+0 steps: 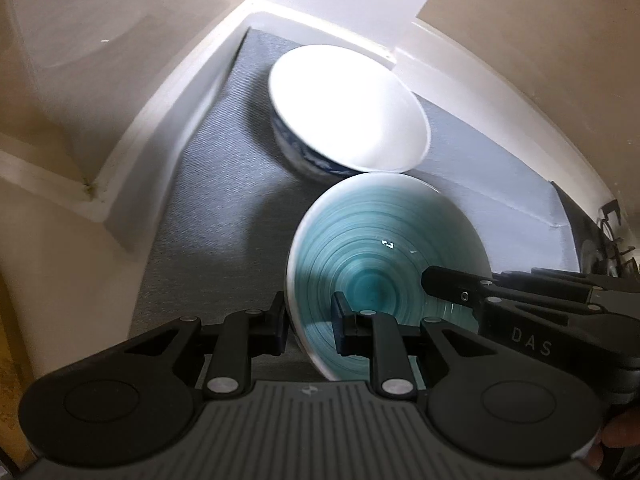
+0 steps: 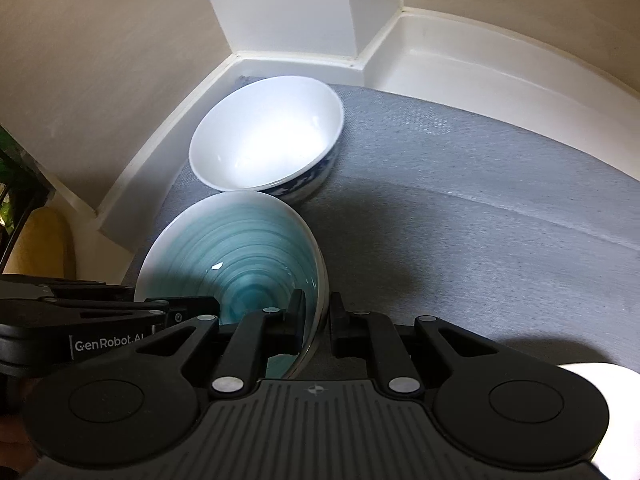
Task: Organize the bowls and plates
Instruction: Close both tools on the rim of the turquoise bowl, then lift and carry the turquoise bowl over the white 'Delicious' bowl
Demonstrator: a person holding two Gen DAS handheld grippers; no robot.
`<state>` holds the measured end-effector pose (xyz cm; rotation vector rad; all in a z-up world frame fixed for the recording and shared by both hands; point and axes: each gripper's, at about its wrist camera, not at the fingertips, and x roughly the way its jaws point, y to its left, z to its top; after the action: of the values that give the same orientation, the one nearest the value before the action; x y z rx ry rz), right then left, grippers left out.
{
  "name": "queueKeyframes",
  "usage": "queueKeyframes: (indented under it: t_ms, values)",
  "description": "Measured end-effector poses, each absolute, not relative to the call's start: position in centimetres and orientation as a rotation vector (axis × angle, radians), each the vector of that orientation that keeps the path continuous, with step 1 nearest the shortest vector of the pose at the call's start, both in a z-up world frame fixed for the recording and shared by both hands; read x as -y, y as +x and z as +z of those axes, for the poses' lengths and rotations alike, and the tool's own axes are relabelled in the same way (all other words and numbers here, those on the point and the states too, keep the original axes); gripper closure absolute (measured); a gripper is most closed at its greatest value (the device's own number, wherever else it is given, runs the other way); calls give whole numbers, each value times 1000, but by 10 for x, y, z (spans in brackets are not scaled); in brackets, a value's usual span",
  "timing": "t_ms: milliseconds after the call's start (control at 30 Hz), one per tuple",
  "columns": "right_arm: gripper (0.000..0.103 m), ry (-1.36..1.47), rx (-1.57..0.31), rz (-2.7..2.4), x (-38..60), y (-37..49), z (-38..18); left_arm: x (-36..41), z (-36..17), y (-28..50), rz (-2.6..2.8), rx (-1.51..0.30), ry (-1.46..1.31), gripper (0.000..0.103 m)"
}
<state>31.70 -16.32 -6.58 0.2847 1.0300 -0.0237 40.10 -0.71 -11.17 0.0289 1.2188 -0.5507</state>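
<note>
Both grippers grip the teal bowl [image 1: 384,264] by its rim: left gripper [image 1: 310,322] at 7 o'clock, right gripper [image 2: 318,320] at 4; white bowl [image 1: 348,112] touching at 12.

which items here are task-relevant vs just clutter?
In the job:
teal bowl, rim gripped by left gripper and right gripper
white bowl, blue-patterned outside, rim touching the teal bowl

Lying about:
grey mat under both bowls
white ledge behind
stove, at the edge
</note>
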Motion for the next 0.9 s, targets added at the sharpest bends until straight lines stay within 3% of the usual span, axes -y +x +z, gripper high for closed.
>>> queueKeyframes:
  t_ms: [900]
  values:
    - [90,257,-908,-24,150,264,-7,-15,-45,355,-578,-1057,-2,79]
